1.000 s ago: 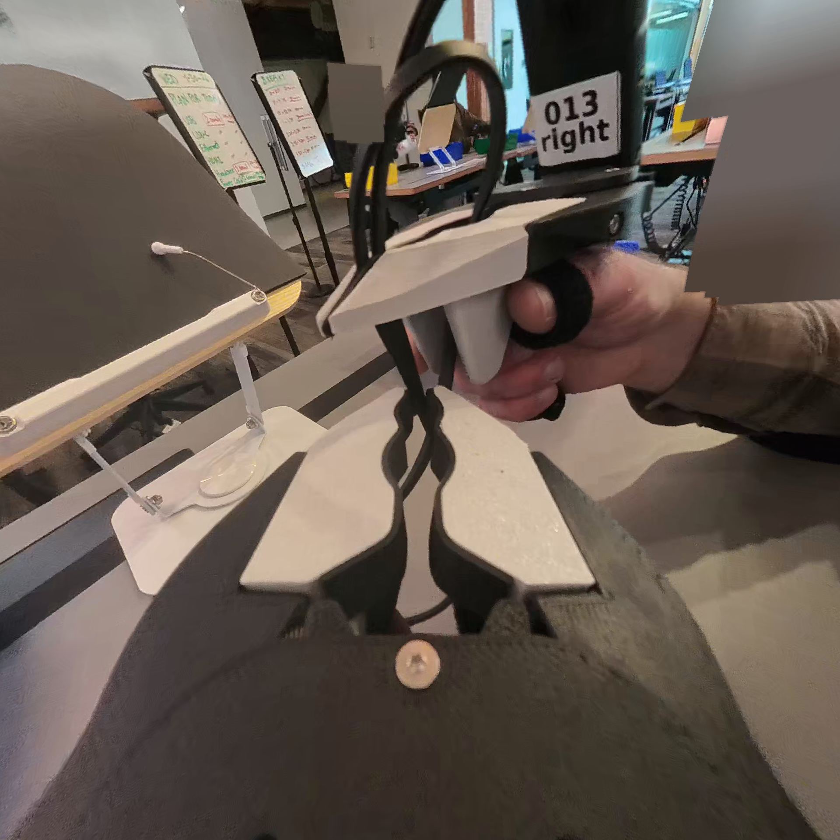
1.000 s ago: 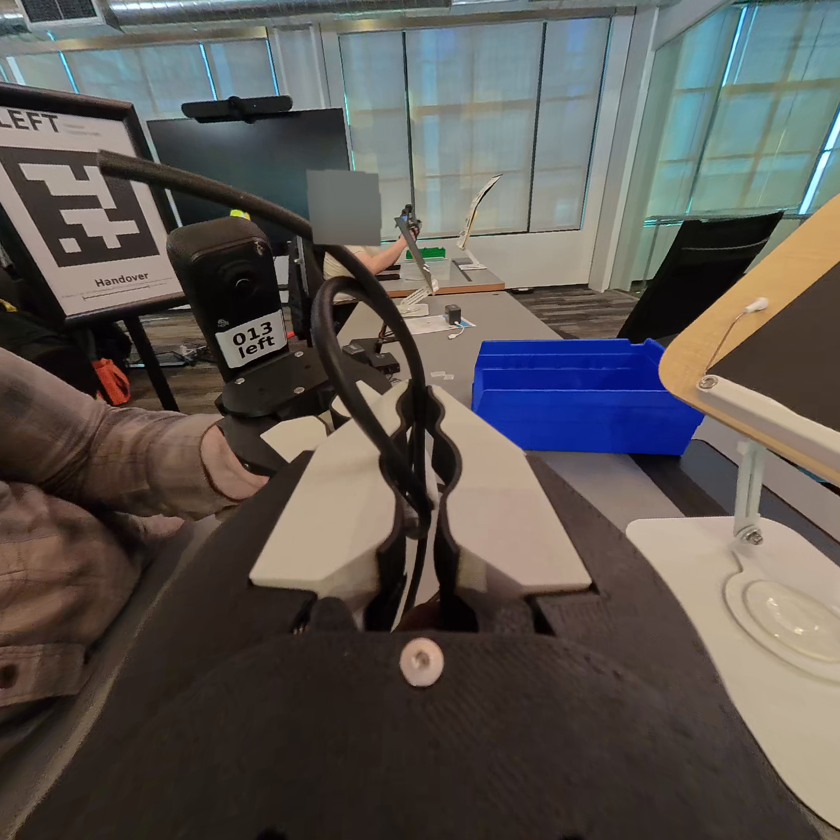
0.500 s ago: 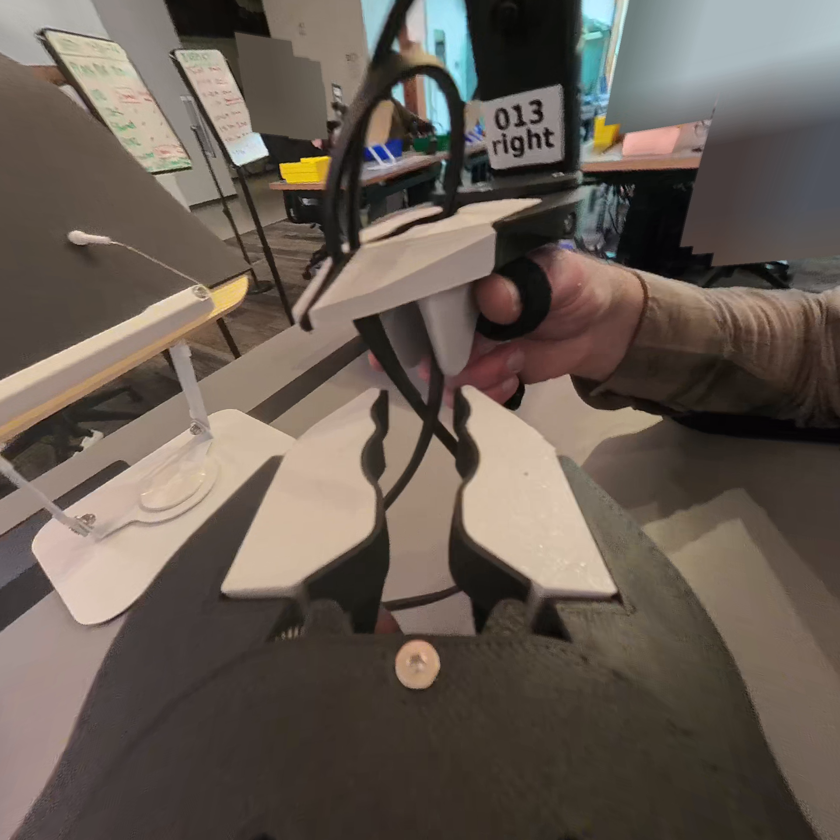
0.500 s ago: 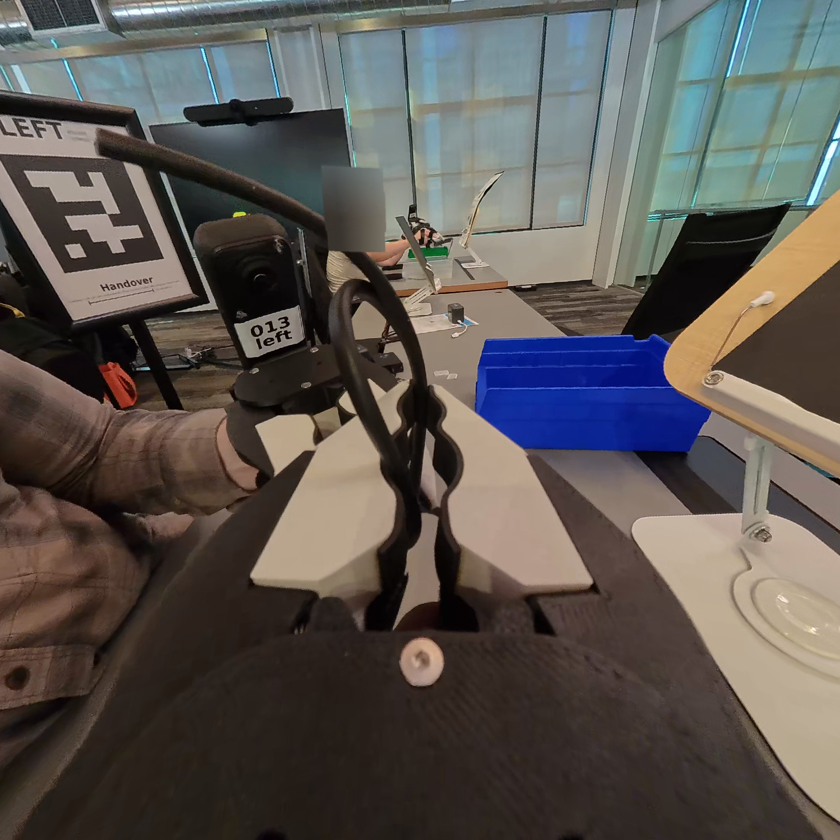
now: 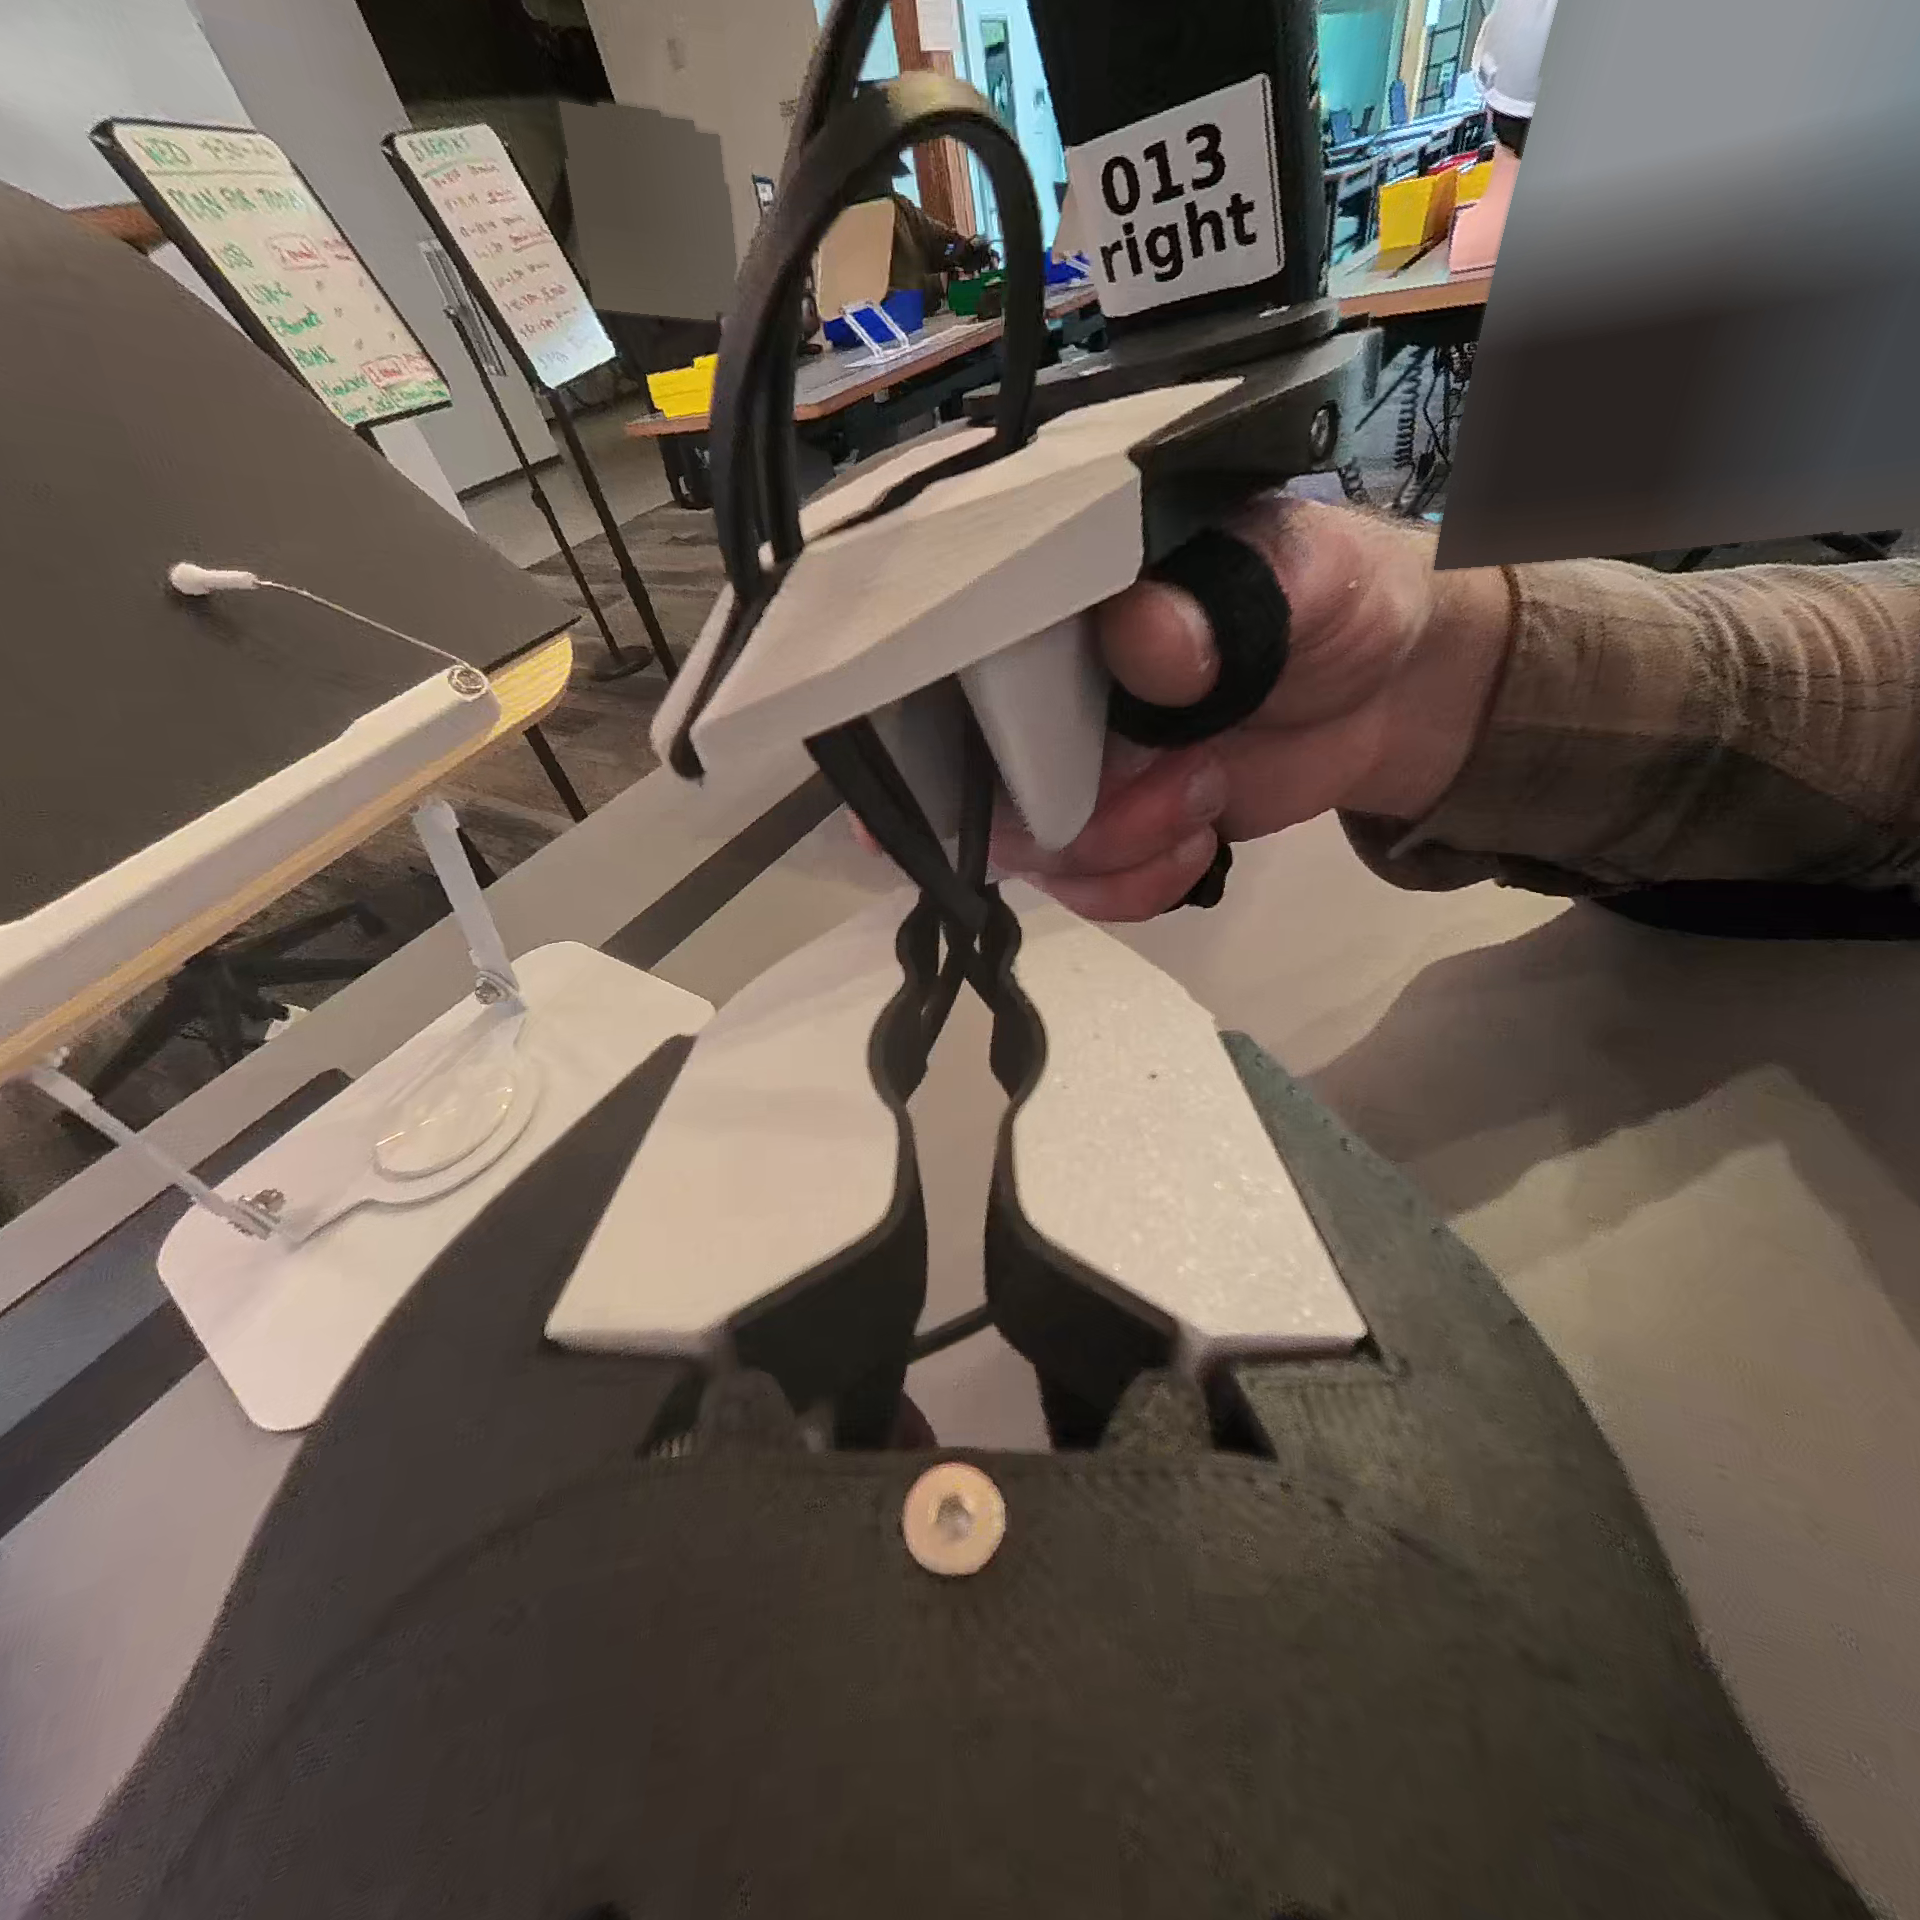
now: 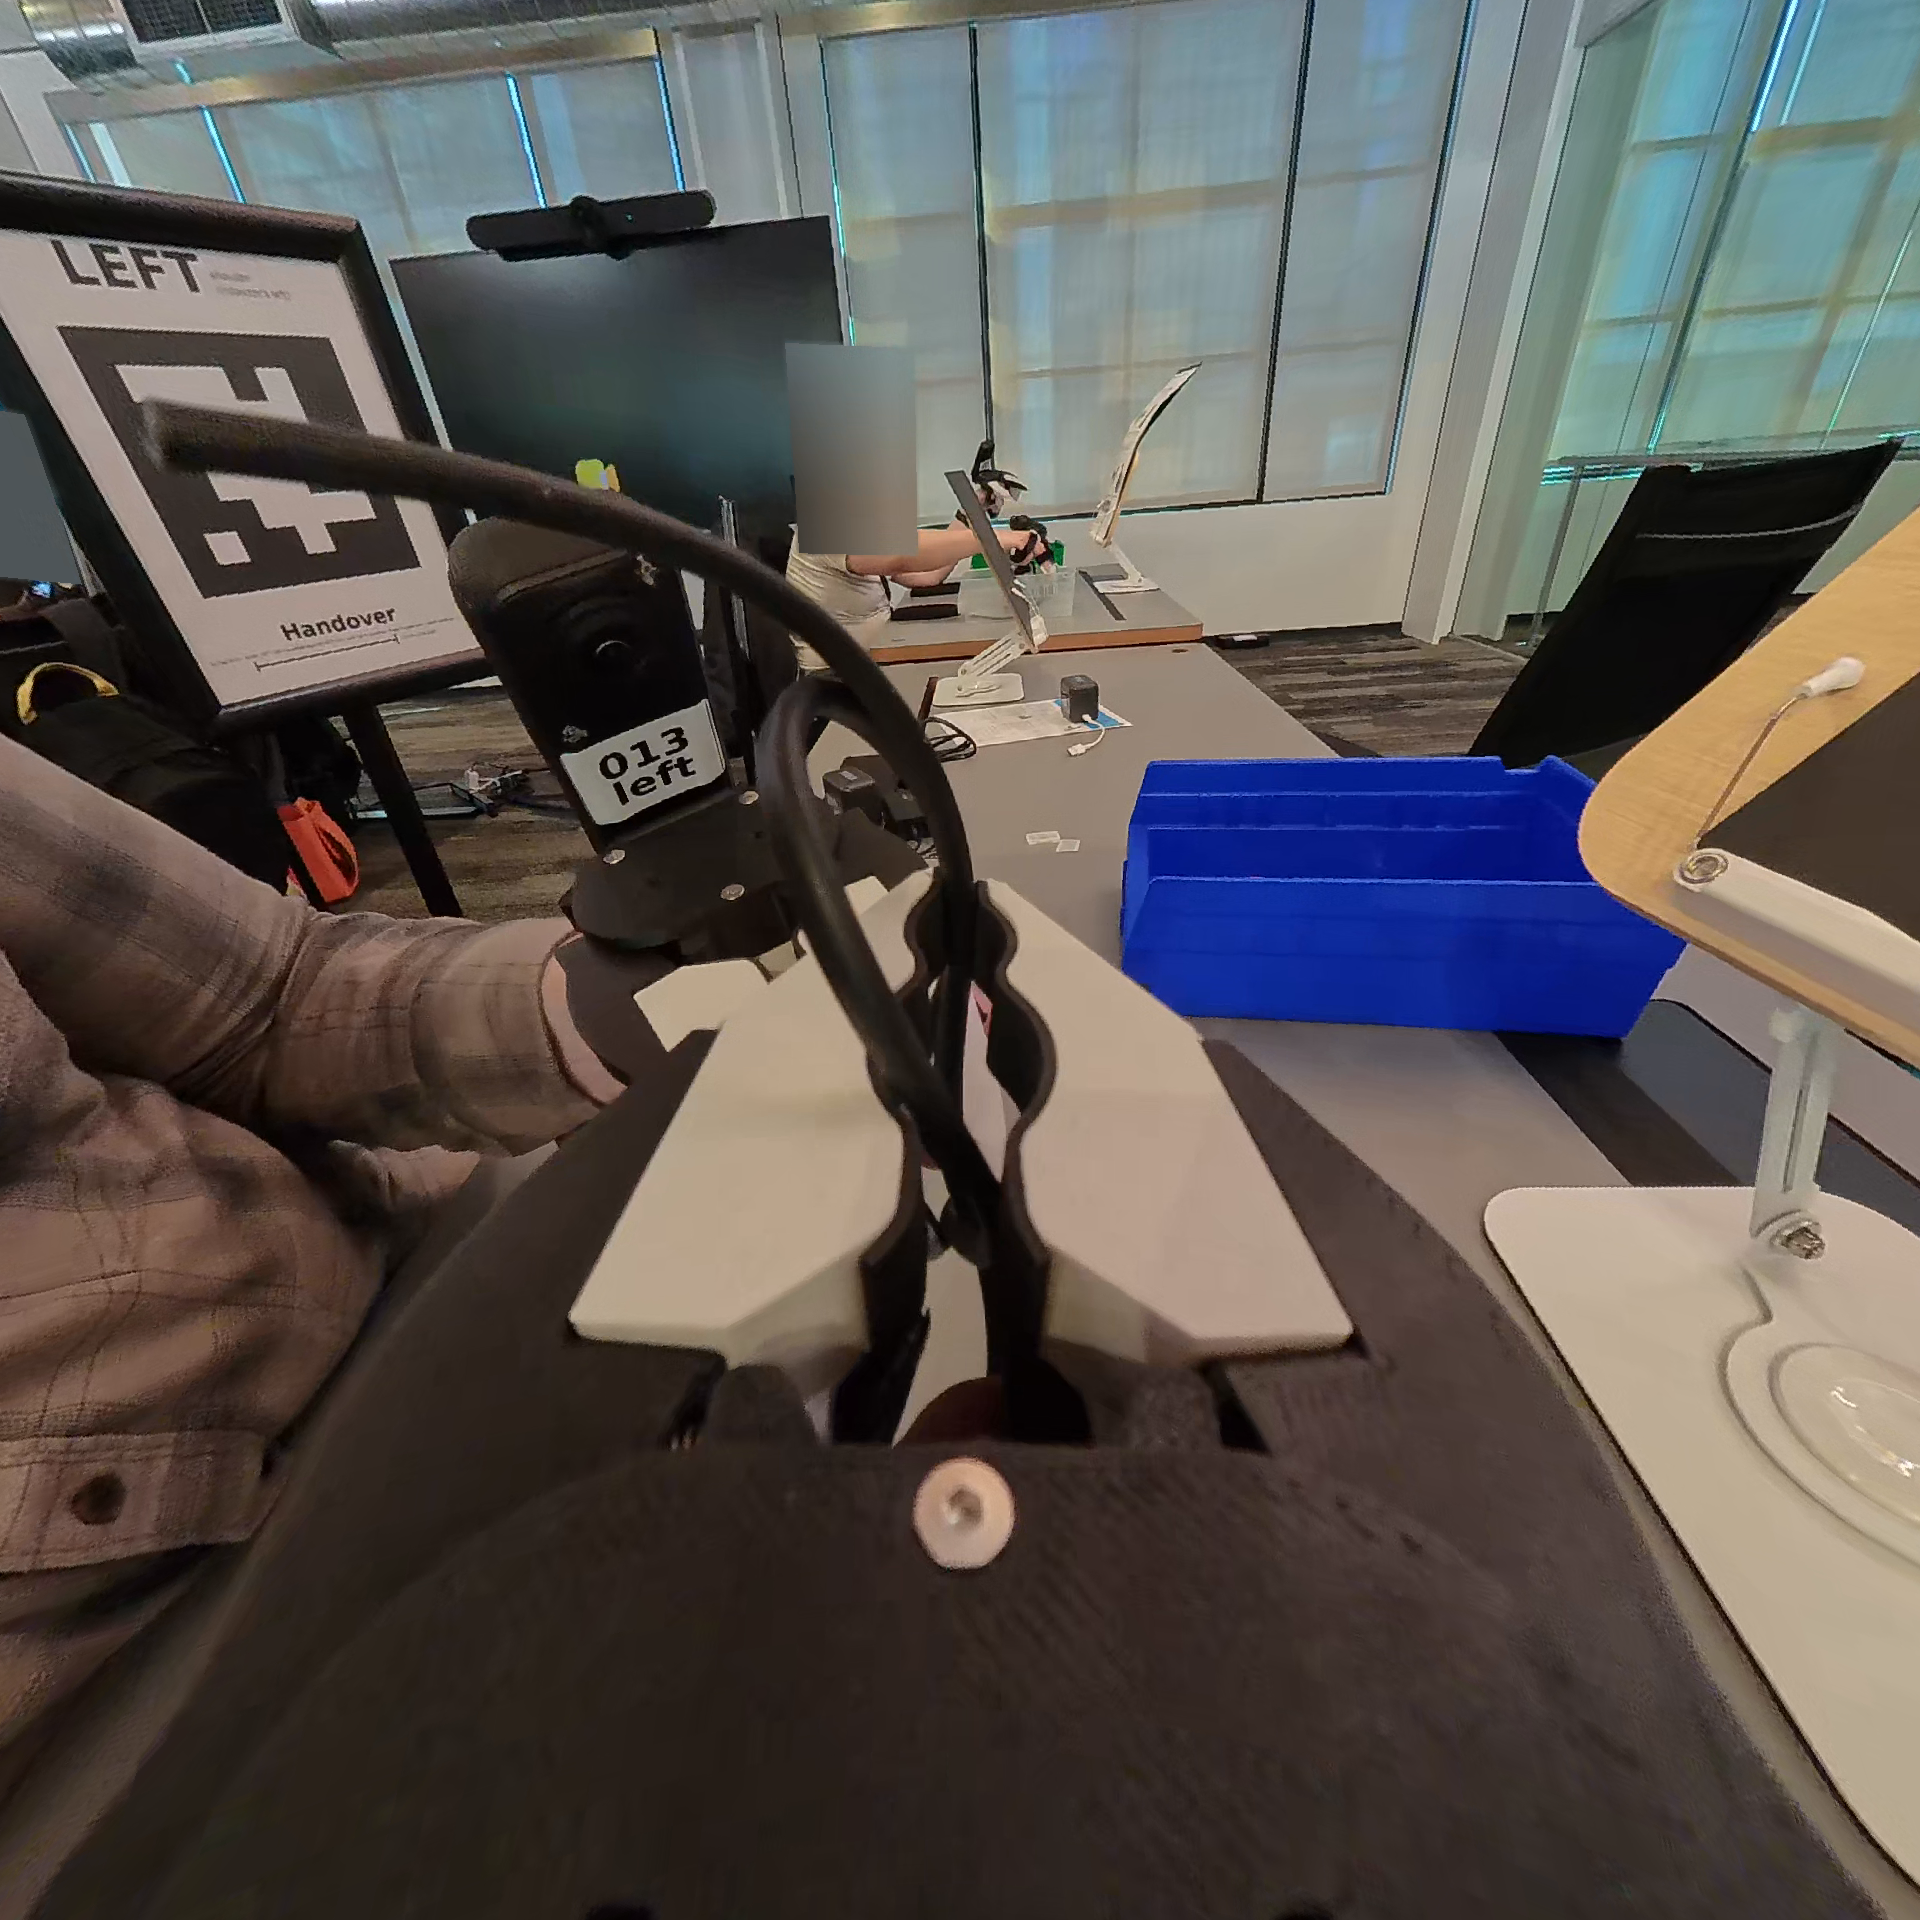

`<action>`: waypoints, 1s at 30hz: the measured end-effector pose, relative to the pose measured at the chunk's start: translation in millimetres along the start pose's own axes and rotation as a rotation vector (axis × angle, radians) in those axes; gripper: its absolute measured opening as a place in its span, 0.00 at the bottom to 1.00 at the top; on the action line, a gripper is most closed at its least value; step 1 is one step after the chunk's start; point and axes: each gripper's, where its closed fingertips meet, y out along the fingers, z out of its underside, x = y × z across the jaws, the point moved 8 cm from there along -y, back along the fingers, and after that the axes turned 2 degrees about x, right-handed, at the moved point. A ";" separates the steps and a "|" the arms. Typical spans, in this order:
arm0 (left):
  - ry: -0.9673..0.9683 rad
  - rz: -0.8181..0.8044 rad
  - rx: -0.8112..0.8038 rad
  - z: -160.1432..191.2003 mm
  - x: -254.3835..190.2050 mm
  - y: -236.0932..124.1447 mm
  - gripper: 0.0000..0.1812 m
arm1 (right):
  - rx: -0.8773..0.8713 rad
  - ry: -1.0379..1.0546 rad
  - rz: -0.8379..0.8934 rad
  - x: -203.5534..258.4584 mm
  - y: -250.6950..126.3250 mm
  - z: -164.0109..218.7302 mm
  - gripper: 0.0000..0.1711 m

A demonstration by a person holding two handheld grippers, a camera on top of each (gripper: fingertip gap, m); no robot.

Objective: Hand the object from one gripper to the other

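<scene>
The object is a looped black cable [image 5: 1003,208], also in the right wrist view [image 6: 831,935]. My left gripper [image 5: 956,935] is closed around two crossing strands at the loop's lower part. My right gripper [image 6: 961,920] is shut on the same cable higher up, and the loop arches above its fingers. In the left wrist view the right gripper [image 5: 696,727] sits just above and beyond my left fingertips, held by a hand. In the right wrist view the left gripper [image 6: 790,956] lies close behind the right fingers. One free cable end [image 6: 166,447] sticks out to the left.
A grey table [image 5: 1558,1039] lies below both grippers. A tilted dark board on a white stand [image 5: 436,1143] is at the left; it also shows at the right [image 6: 1766,1351]. A blue bin [image 6: 1382,894] stands on the table. A framed marker sign [image 6: 208,436] stands behind. My right fingertips sit around 6 centimeters from my left ones.
My left gripper was shut on the cable, opened wide half a second ago, and has now narrowed onto the strands again. The right gripper has kept its grip throughout.
</scene>
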 end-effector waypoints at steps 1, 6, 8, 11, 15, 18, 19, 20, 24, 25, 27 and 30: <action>0.003 -0.010 -0.006 -0.3 0.2 -0.5 0.04 | -0.007 -0.002 -0.001 0.0 -0.7 -1.0 0.00; 0.014 -0.044 -0.022 -3.0 2.9 -5.1 0.04 | 0.001 -0.052 0.017 0.2 -3.8 -5.3 0.13; 0.020 -0.076 -0.029 -5.4 6.1 -8.6 0.04 | 0.017 -0.073 0.030 -1.3 -6.0 -6.7 0.16; 0.050 -0.112 -0.026 -9.6 10.1 -14.0 0.04 | 0.052 -0.103 0.037 -3.5 -9.8 -8.2 0.24; 0.108 -0.173 -0.022 -16.8 14.0 -20.6 0.04 | 0.098 -0.175 0.062 -3.4 -14.9 -11.5 0.29; 0.204 -0.249 0.008 -21.8 15.9 -23.9 0.04 | 0.160 -0.225 0.070 -3.5 -18.2 -11.0 0.36; 0.239 -0.268 0.022 -23.5 15.6 -24.4 0.04 | 0.182 -0.239 0.079 -4.4 -19.6 -10.6 0.37; 0.273 -0.288 0.039 -25.0 15.5 -24.6 0.04 | 0.205 -0.252 0.086 -5.4 -21.3 -10.1 0.39; 0.435 -0.396 0.095 -30.5 18.2 -27.2 0.04 | 0.351 -0.308 0.092 -8.5 -33.0 -5.4 0.44; 0.496 -0.437 0.114 -31.6 19.7 -28.0 0.03 | 0.387 -0.317 0.092 -9.0 -37.6 -5.2 0.46; 0.654 -0.512 0.171 -33.6 22.4 -28.4 0.03 | 0.425 -0.339 0.107 -9.6 -47.9 -9.1 0.47; 0.911 -0.590 0.238 -38.6 25.3 -27.0 0.04 | 0.375 -0.302 0.128 -9.1 -64.0 -26.9 0.47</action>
